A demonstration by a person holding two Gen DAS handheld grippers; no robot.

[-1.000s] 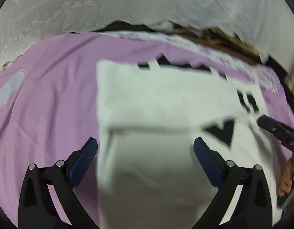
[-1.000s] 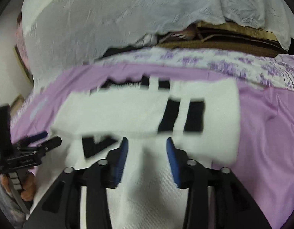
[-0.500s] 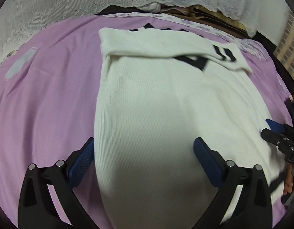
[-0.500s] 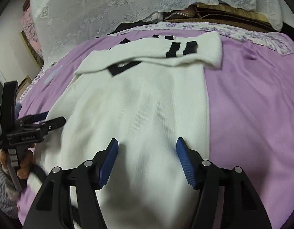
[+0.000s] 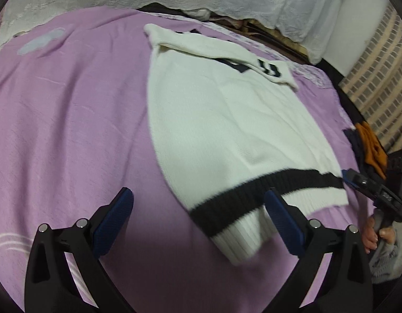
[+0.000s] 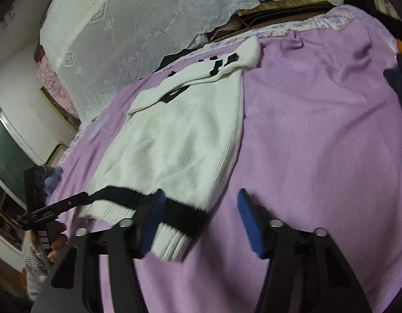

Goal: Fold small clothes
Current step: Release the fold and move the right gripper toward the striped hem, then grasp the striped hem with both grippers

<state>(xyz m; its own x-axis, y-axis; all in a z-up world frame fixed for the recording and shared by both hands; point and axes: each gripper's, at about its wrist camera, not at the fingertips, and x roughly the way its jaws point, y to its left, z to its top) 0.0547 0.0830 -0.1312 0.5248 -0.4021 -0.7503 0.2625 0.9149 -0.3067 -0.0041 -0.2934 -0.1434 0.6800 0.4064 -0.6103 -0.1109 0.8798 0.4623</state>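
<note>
White sweater (image 5: 227,120) lengthwise — striped hem nearest; left tongs (image 5: 198,221), right tongs (image 6: 201,221) released.

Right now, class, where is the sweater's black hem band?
The black hem band crosses the near end of the white sweater on the purple bedspread, just ahead of both tongs.

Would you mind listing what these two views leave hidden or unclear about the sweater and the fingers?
- Sweater front design: left wrist view, the folded-over top covers most of the black pattern.
- Sweater hem corner: right wrist view, the right gripper's fingers cover part of it.
- Left gripper contact with the hem: left wrist view, blur and overlap leave it unclear.
- Dark and orange clothes: left wrist view, cut off by the edge.
</note>
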